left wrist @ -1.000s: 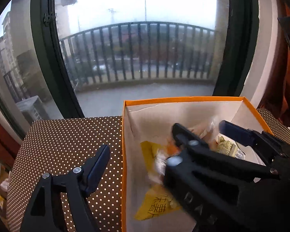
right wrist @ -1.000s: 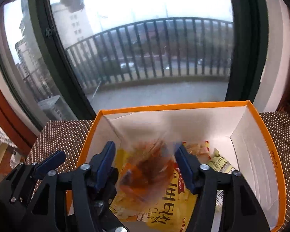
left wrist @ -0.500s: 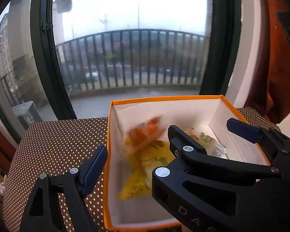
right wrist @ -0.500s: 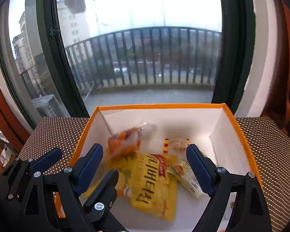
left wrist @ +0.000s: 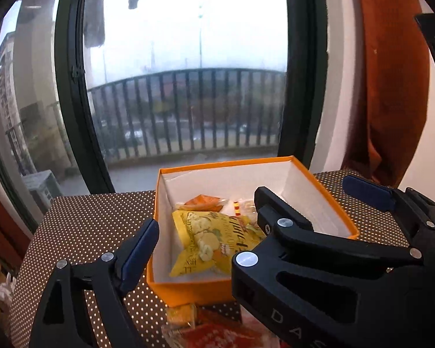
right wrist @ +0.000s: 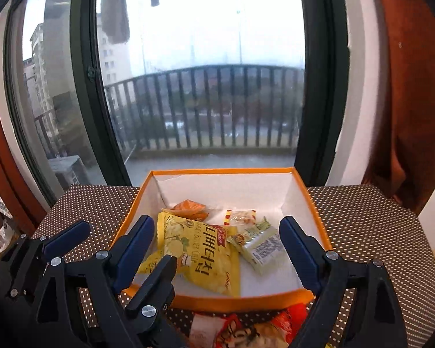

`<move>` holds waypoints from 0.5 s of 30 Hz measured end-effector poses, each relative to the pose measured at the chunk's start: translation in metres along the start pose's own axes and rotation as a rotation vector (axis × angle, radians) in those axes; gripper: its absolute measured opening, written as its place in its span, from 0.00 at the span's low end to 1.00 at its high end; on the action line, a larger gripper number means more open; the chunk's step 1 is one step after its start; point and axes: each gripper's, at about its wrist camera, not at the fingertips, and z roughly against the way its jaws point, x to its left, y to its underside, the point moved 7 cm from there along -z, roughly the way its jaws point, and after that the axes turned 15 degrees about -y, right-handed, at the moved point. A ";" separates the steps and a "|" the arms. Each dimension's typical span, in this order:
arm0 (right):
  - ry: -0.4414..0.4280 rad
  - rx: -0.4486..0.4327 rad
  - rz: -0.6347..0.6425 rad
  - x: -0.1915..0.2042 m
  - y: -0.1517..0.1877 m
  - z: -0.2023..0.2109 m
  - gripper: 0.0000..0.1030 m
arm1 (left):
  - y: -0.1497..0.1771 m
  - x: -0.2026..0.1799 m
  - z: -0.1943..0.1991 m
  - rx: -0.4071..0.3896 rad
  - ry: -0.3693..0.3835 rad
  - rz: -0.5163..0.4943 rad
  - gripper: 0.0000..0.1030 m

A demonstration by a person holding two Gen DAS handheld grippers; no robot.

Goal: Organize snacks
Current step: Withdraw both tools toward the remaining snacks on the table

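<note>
Jaws spread and empty on right gripper (right wrist: pixel 217 246) and left gripper (left wrist: pixel 206 211); orange box (right wrist: pixel 246 297) holds four snacks; red packets (right wrist: pixel 246 330) just outside its near wall remain.

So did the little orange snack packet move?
Yes. The small orange snack packet dropped from between the right tool's fingers to the orange cardboard box's far-left floor.

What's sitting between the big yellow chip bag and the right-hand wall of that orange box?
A pale green wrapped snack lies between the yellow chip bag and the orange box's right wall, clearest in the right wrist view.
</note>
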 end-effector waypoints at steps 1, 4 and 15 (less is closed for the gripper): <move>0.003 -0.010 0.010 0.002 0.001 0.009 0.87 | 0.001 -0.001 0.007 -0.007 -0.002 0.002 0.87; 0.008 -0.032 0.025 0.005 0.005 0.026 0.87 | 0.005 -0.003 0.027 -0.033 -0.011 0.010 0.91; 0.051 -0.107 0.060 0.013 0.034 0.090 0.88 | 0.032 -0.015 0.080 -0.106 -0.008 0.026 0.98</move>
